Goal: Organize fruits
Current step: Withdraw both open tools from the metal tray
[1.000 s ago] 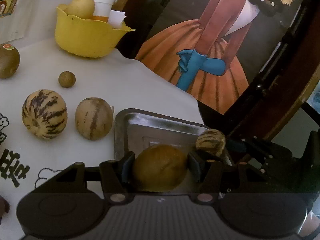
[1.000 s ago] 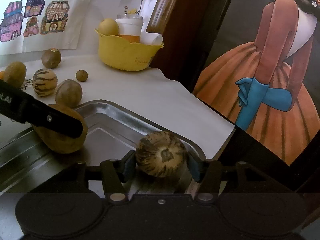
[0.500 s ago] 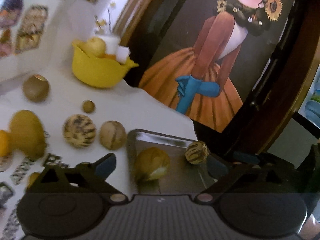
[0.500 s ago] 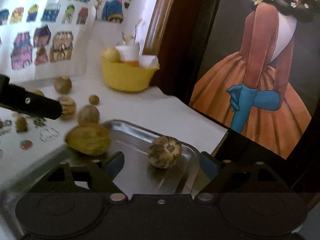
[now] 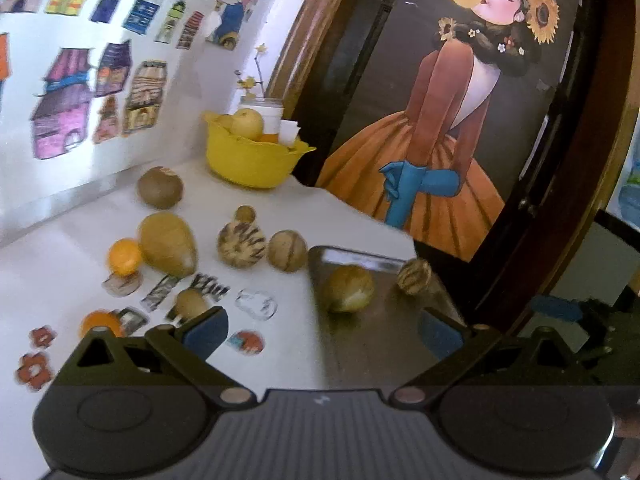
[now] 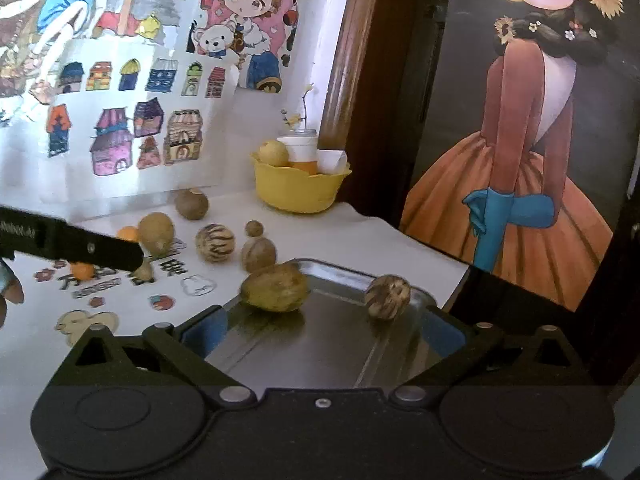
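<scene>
A: Grippers?
B: Left gripper (image 5: 322,330) spread wide, nothing btwn the blue pads. Right gripper (image 6: 322,334) same, jaws wide apart, empty, hanging over the near end of the metal tray (image 6: 320,344).
A: Fruit in the tray?
B: Two. Plain yellow-brown melon (image 6: 275,287) at the tray's left edge, small striped melon (image 6: 387,297) by the far right corner. Well apart, neither touching a pad.
A: And on the table (image 5: 80,240)?
B: Rest sit left of the tray on the white cloth: striped melon (image 5: 241,241) and a pale ribbed one (image 5: 287,250) side by side, tiny round fruit (image 5: 245,213) just behind. Further left a big yellow-brown fruit (image 5: 168,243) w/ an orange (image 5: 125,256) beside it, brown round fruit (image 5: 160,187) farther back.
A: Bowl?
B: Yellow bowl (image 5: 256,160) at the far edge, holds a pear-ish fruit and a white cup.
</scene>
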`<action>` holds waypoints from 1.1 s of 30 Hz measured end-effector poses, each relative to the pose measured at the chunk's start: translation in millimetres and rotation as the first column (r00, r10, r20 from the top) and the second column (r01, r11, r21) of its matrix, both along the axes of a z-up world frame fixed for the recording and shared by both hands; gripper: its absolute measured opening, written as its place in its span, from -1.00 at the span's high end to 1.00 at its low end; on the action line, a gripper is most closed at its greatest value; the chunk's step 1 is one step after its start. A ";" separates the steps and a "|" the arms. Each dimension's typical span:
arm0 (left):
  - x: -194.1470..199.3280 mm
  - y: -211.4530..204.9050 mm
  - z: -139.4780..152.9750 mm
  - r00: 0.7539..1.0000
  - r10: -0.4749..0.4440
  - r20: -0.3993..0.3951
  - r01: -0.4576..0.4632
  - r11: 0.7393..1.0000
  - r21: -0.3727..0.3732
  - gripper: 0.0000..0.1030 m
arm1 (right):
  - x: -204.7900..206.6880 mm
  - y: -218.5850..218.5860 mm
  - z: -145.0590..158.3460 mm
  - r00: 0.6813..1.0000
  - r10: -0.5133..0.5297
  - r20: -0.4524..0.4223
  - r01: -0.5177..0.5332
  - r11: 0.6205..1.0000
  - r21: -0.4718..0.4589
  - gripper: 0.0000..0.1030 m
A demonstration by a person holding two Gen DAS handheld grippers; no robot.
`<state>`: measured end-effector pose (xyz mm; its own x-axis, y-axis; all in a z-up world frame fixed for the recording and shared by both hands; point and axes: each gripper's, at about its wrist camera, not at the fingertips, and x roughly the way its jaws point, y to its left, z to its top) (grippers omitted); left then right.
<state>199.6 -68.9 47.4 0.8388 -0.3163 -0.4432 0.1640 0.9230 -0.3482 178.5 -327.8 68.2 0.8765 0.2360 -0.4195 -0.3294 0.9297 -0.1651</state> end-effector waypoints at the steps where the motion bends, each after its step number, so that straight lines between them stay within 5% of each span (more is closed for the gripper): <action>1: -6.3 1.6 -1.2 1.000 0.003 -0.001 -0.003 1.000 0.011 -0.99 | -6.7 1.2 0.7 1.000 -0.003 -0.002 0.003 1.000 0.005 -0.99; 17: -87.9 35.8 -19.9 0.998 0.051 -0.038 -0.046 0.992 0.120 -0.99 | -79.6 27.2 -20.2 0.987 -0.053 -0.149 0.069 0.992 0.106 -0.99; 33: -105.0 102.6 -31.3 0.982 0.169 -0.083 -0.150 0.968 0.200 -0.99 | -76.0 91.3 -47.2 0.954 0.079 -0.288 -0.048 0.992 0.113 -0.99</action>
<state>94.5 33.7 16.1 0.8207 -0.0824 -0.5653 -0.0172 0.9855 -0.1686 102.5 -236.5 21.0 0.7014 0.3432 -0.6248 -0.4077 0.9121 0.0433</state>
